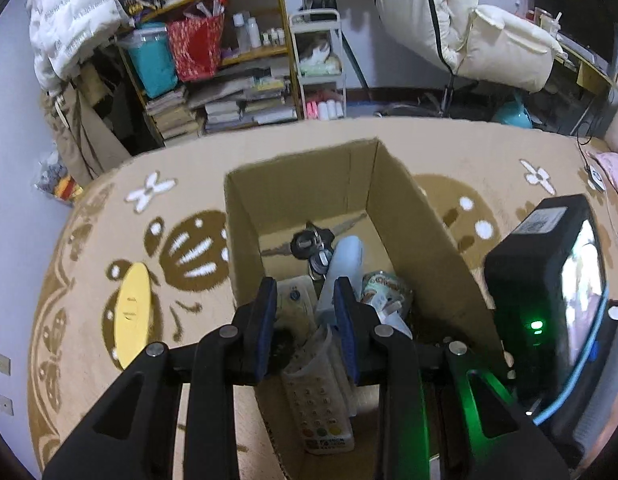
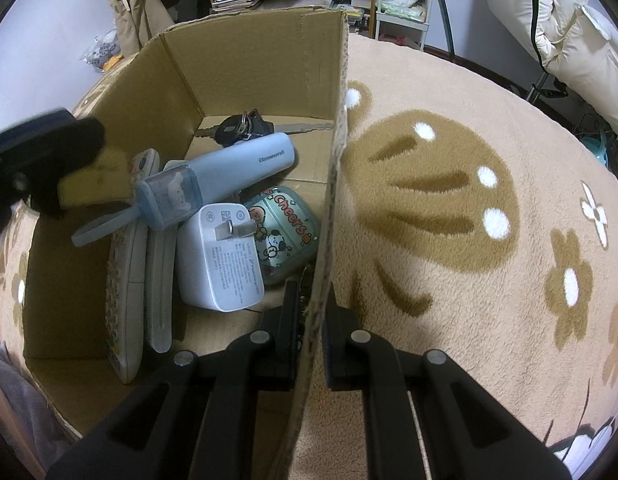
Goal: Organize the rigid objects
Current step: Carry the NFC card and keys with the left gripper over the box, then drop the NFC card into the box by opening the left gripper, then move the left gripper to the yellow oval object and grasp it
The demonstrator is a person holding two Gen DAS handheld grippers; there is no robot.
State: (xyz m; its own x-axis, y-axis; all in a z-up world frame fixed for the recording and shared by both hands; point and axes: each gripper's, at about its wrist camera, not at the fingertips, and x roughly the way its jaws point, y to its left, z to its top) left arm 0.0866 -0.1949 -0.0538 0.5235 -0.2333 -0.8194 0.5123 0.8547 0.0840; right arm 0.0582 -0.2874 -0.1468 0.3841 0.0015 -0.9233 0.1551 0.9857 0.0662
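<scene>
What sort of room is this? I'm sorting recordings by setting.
Probably a lived-in bedroom or study at home: a cluttered bookshelf, a patterned fleece blanket under the cardboard box, and a padded chair.

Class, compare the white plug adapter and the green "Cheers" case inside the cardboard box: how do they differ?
The white plug adapter is plain white with small grey print; the green "Cheers" case is pale green with cartoon figures. The adapter has folded metal prongs on its face; the case shows none. The adapter looks bigger and partly overlaps the case. Both lie inside the cardboard box, near the wall that the right tongs straddle.
</scene>
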